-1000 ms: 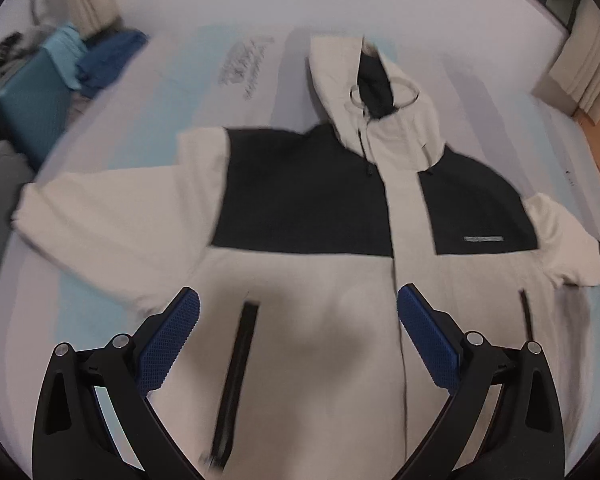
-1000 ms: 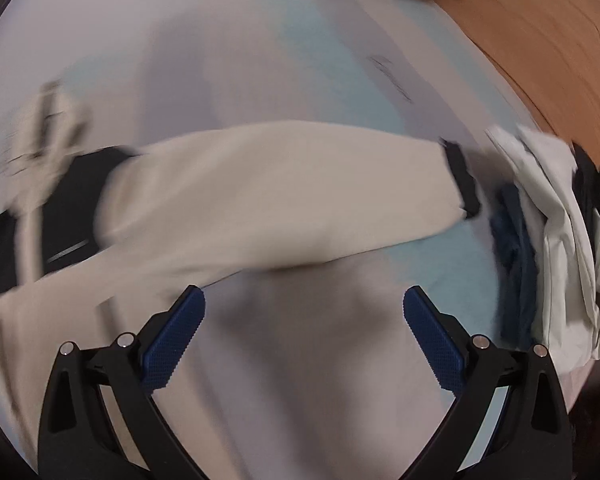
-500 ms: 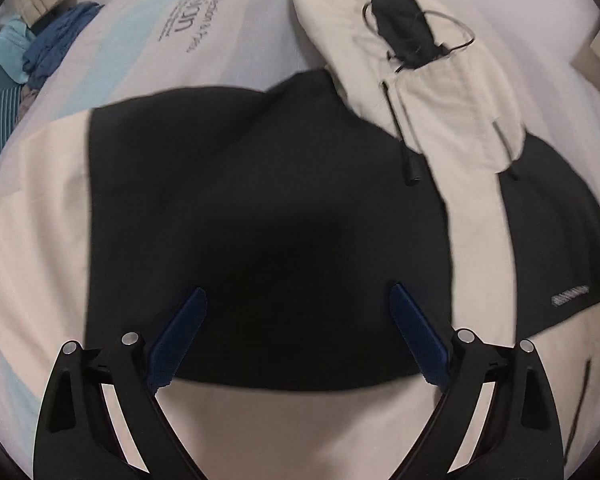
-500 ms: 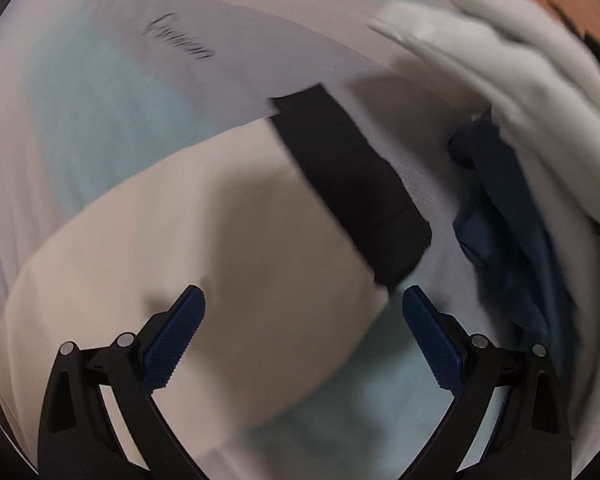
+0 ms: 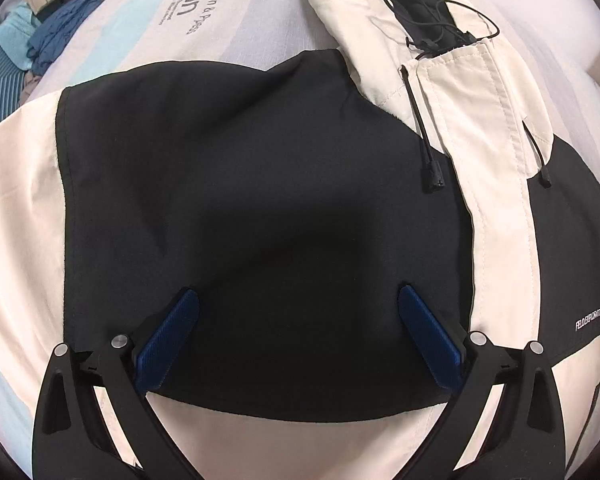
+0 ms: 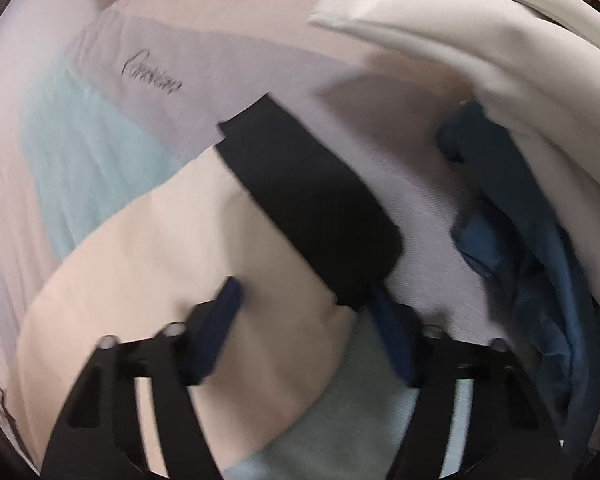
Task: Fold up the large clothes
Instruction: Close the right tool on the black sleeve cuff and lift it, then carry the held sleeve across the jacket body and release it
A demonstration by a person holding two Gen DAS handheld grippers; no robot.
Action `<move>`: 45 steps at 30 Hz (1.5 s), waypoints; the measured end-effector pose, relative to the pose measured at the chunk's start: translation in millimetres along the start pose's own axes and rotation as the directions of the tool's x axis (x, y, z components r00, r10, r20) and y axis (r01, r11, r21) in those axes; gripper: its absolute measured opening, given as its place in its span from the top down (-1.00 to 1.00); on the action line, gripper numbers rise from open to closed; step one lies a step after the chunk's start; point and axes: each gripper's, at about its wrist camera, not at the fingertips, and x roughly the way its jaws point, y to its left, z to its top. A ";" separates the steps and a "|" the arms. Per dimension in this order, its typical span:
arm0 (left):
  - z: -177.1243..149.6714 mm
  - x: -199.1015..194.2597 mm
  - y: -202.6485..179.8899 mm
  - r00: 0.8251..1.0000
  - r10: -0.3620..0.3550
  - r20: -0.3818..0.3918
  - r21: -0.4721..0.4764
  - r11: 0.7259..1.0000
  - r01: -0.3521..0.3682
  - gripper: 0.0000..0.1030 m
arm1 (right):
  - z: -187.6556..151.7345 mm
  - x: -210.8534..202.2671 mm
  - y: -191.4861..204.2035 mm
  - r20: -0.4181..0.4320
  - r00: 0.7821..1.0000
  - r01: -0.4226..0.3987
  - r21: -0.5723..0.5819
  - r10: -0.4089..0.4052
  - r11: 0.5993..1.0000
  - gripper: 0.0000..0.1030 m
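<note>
Now that both hands have dropped close over the cream-and-black hooded jacket (image 5: 260, 208) spread on the bed, left tongs (image 5: 298, 300) hang wide open and empty above its black chest panel, while right tongs (image 6: 304, 300) have just been closing around the cream sleeve's black cuff (image 6: 312, 208), so the sleeve fold looks about to start.

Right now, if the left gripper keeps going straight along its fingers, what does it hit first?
Most likely the jacket's black chest panel: the left gripper is open and aimed steeply down at it, with nothing in between. How close it already is cannot be told.
</note>
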 end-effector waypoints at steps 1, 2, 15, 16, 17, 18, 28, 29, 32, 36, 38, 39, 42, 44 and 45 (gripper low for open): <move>0.1 -0.4 -1.0 1.000 0.003 0.000 0.001 1.000 -0.003 -0.90 | -0.5 -1.8 -0.4 0.003 1.000 0.002 -0.013 -0.002 1.000 0.03; 0.9 -1.3 0.2 1.000 0.005 0.000 0.002 1.000 -0.005 -0.90 | -4.8 -7.5 -2.0 0.009 1.000 0.005 -0.036 -0.004 0.999 0.12; 3.2 -4.0 1.8 1.000 0.015 0.003 0.038 0.999 -0.015 -0.90 | -39.8 -109.9 36.0 0.160 0.983 -0.054 -0.205 0.088 0.977 0.64; 3.0 -4.5 2.0 1.000 0.016 0.008 0.042 0.999 -0.016 -0.90 | -46.1 -123.2 46.6 0.186 0.977 -0.052 -0.248 0.100 0.967 0.64; 2.0 -5.7 1.0 1.000 0.016 0.011 0.044 0.999 -0.016 -0.90 | -53.7 -136.4 58.3 0.211 0.971 -0.047 -0.289 0.111 0.956 0.65; 2.1 -6.7 1.2 1.000 0.015 0.014 0.046 0.999 -0.015 -0.90 | -62.6 -147.9 64.3 0.225 0.966 -0.049 -0.316 0.125 0.948 0.66; -17.2 -53.3 19.6 0.997 -0.004 0.083 0.089 0.996 -0.003 -0.88 | -126.9 -203.2 232.6 0.176 0.924 -0.176 -0.590 0.339 0.788 0.72; -20.7 -58.9 30.4 0.996 -0.005 0.090 0.076 0.997 -0.002 -0.88 | -145.2 -211.0 251.8 0.157 0.919 -0.195 -0.618 0.363 0.762 0.72; -30.4 -71.6 68.7 0.994 0.001 0.108 0.022 1.000 -0.003 -0.88 | -184.9 -217.2 286.8 0.109 0.908 -0.235 -0.666 0.405 0.708 0.73; -46.7 -76.3 126.2 0.992 0.029 0.120 -0.034 0.999 -0.025 -0.88 | -261.0 -221.6 334.2 0.057 0.893 -0.280 -0.705 0.446 0.652 0.74; -53.3 -79.6 163.4 0.991 0.037 0.125 -0.073 0.997 -0.028 -0.88 | -306.2 -224.5 369.4 0.018 0.887 -0.307 -0.722 0.461 0.620 0.75; -56.8 -81.4 178.5 0.991 0.041 0.129 -0.095 0.995 -0.029 -0.88 | -320.2 -224.8 384.2 0.002 0.886 -0.317 -0.728 0.464 0.608 0.75; -73.8 -87.4 225.3 0.990 0.052 0.134 -0.154 0.988 -0.031 -0.88 | -379.1 -232.7 419.5 -0.037 0.878 -0.338 -0.754 0.477 0.563 0.76; -82.9 -86.9 255.1 0.990 0.059 0.127 -0.182 0.983 -0.035 -0.88 | -412.9 -237.7 441.7 -0.060 0.876 -0.349 -0.764 0.479 0.543 0.76; -86.9 -87.6 267.8 0.989 0.067 0.131 -0.192 0.981 -0.041 -0.88 | -436.2 -240.0 458.0 -0.082 0.873 -0.365 -0.764 0.480 0.533 0.76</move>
